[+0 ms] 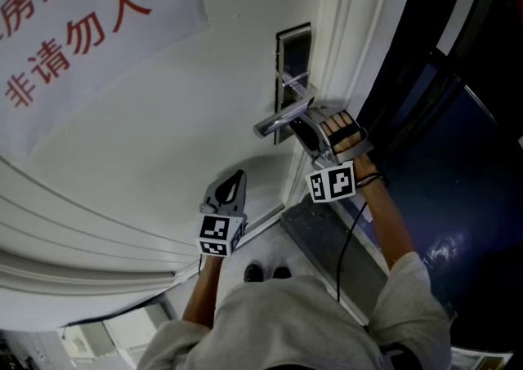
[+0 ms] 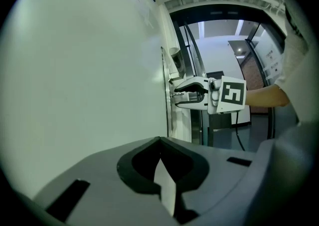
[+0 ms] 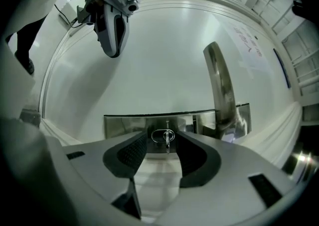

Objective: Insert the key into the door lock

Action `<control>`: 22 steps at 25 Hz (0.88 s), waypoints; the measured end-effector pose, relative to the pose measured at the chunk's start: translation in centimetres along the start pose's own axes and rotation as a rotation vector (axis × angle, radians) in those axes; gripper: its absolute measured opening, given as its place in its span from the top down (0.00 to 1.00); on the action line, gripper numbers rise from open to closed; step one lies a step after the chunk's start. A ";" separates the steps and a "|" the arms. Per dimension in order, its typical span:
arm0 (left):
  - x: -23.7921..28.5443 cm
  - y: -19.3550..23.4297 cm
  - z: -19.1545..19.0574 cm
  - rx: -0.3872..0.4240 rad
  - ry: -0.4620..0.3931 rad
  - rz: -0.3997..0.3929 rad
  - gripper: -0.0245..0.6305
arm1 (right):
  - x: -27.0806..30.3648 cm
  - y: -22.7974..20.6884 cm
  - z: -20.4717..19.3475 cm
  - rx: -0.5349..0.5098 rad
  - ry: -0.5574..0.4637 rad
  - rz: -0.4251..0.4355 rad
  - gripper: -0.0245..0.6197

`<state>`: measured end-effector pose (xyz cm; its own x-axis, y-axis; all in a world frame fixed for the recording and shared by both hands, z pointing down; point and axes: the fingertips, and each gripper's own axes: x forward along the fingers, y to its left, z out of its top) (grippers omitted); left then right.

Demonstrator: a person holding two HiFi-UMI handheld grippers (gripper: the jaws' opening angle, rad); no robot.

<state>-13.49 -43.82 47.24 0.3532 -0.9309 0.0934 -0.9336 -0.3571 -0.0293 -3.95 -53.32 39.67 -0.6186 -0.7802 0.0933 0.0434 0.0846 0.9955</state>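
Note:
A small metal key (image 3: 166, 138) sticks out of the steel lock plate (image 3: 124, 125) on the white door, just below the lever handle (image 3: 222, 85). My right gripper (image 3: 167, 149) is open with the key between its dark pads; neither pad presses on it. In the head view this gripper (image 1: 304, 127) sits at the lock plate (image 1: 292, 50), under the handle (image 1: 282, 119). My left gripper (image 1: 237, 174) is shut and holds nothing; it hangs lower, close to the door face and away from the lock. The left gripper view shows its own tips (image 2: 159, 140) together and the right gripper (image 2: 174, 95) at the door's edge.
A white paper sign (image 1: 73, 25) with red characters hangs on the door at upper left. The white door frame (image 1: 351, 25) runs beside the lock. A dark glass panel (image 1: 458, 156) lies to the right, and a grey threshold (image 1: 327, 238) below.

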 end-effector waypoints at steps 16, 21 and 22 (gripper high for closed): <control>1.9 -2.1 0.4 0.002 -0.011 -0.080 0.94 | -5.6 0.7 -3.0 0.702 0.060 -0.036 0.70; 2.9 -3.1 0.7 0.002 -0.017 -0.115 0.94 | -8.5 1.5 -5.6 1.069 0.099 -0.123 0.78; 3.0 -3.3 0.7 0.002 -0.017 -0.120 0.94 | -9.1 2.0 -6.2 1.115 0.120 -0.139 0.80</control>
<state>-9.28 -45.48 46.92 0.4632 -0.8827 0.0797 -0.8845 -0.4661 -0.0207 6.61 -49.91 40.90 -0.4814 -0.8754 0.0443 -0.7812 0.4515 0.4312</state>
